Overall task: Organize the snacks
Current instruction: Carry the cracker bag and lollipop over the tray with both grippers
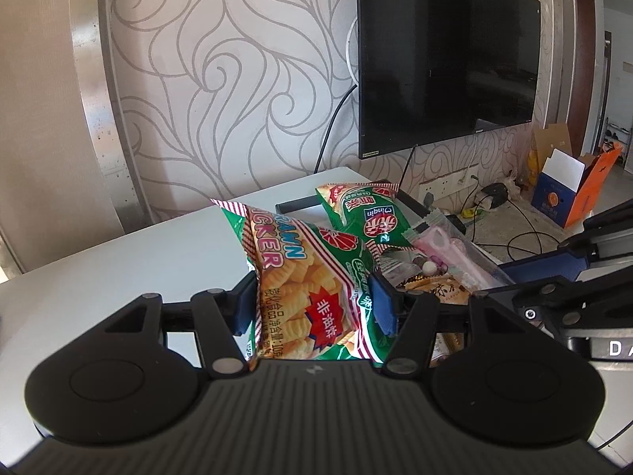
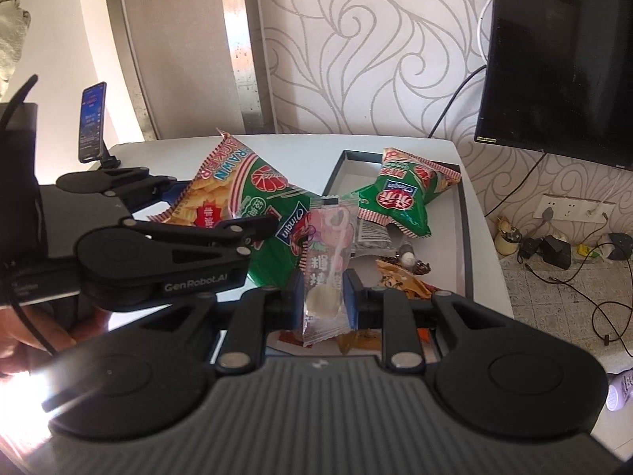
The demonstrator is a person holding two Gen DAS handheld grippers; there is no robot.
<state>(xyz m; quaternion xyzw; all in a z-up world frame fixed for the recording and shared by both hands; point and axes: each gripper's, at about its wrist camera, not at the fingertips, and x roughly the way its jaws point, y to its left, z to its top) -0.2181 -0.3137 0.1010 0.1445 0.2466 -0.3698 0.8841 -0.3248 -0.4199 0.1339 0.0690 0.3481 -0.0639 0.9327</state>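
My left gripper (image 1: pixel 312 301) is shut on a green prawn cracker bag (image 1: pixel 300 273) and holds it above the white table (image 1: pixel 118 261). The right wrist view shows that same bag (image 2: pixel 245 194) in the left gripper (image 2: pixel 209 206), off to the left. My right gripper (image 2: pixel 324 297) is shut on a pink lollipop packet (image 2: pixel 326 273), which stands upright between its blue pads. A second green cracker bag (image 2: pixel 403 202) lies in the dark-rimmed tray (image 2: pixel 336 174). Small wrapped sweets (image 2: pixel 403 281) lie at the tray's near end, partly hidden by my right gripper.
A phone on a stand (image 2: pixel 93 118) sits at the table's far left corner. A black television (image 1: pixel 447 51) hangs on the patterned wall behind. Cables, a power strip (image 2: pixel 569 208) and cardboard boxes (image 1: pixel 569 194) crowd the floor to the right.
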